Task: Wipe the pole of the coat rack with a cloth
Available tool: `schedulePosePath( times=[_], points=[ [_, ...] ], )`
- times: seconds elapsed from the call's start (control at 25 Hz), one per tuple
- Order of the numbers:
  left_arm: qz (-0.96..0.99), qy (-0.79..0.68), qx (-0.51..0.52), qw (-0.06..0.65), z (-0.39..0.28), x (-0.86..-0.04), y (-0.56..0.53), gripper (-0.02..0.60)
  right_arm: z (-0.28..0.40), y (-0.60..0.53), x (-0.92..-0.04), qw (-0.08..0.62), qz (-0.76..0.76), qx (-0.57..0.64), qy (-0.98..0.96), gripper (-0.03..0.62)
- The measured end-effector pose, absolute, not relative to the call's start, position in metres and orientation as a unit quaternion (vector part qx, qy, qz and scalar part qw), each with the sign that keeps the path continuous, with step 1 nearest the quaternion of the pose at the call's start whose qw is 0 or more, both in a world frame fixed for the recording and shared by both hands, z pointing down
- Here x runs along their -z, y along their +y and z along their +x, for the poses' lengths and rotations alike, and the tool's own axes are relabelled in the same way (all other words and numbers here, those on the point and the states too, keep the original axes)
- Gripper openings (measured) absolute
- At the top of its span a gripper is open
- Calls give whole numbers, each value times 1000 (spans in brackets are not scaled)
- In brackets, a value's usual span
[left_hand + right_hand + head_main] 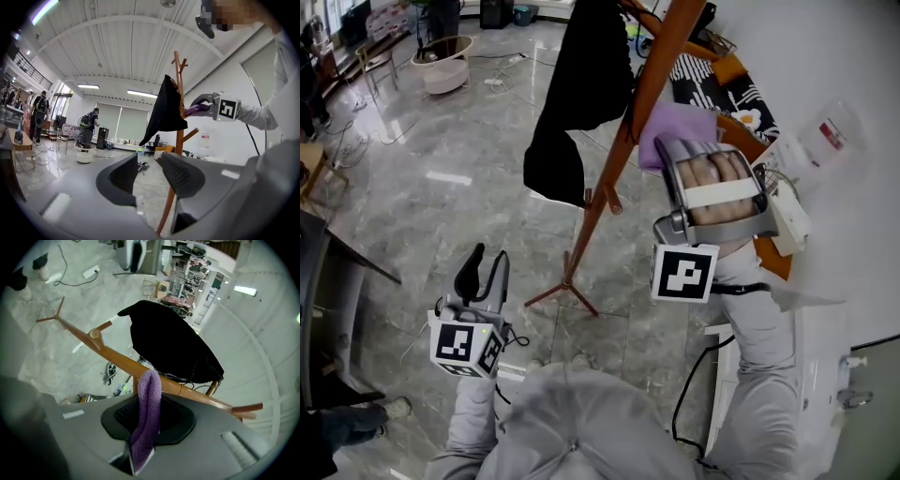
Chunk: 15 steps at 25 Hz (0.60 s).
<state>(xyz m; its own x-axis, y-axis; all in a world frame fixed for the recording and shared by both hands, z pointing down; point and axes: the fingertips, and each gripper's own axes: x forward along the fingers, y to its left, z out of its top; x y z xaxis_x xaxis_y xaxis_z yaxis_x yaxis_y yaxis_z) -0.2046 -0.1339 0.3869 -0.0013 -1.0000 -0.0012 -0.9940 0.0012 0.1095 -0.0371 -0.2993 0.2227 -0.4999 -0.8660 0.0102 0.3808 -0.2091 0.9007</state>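
clamping the purple cloth (149,394) tight in its jaws, the right gripper (680,150) presses it against the wooden pole (619,159) of the coat rack (569,281), beside the hanging black garment (581,75). the left gripper (485,270) hangs low, well apart from the pole, its jaws apart with nothing between them.

The head view looks steeply down from above the person onto the floor (441,187) and the coat rack's pole (628,141). The left tool (486,262) carries a low, distant view facing up at pole (179,145) and ceiling (117,47). The right tool (689,145) looks down the pole (117,357) from close by. All share the black garment (581,75).
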Motion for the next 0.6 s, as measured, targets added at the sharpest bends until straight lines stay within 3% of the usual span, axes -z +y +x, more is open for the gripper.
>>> schedulePosePath(
  times=[0.6],
  points=[
    [712,-699,46,40,-206,-388,-142,169,-25,-317,-235,520,176,752,-364,54]
  ],
)
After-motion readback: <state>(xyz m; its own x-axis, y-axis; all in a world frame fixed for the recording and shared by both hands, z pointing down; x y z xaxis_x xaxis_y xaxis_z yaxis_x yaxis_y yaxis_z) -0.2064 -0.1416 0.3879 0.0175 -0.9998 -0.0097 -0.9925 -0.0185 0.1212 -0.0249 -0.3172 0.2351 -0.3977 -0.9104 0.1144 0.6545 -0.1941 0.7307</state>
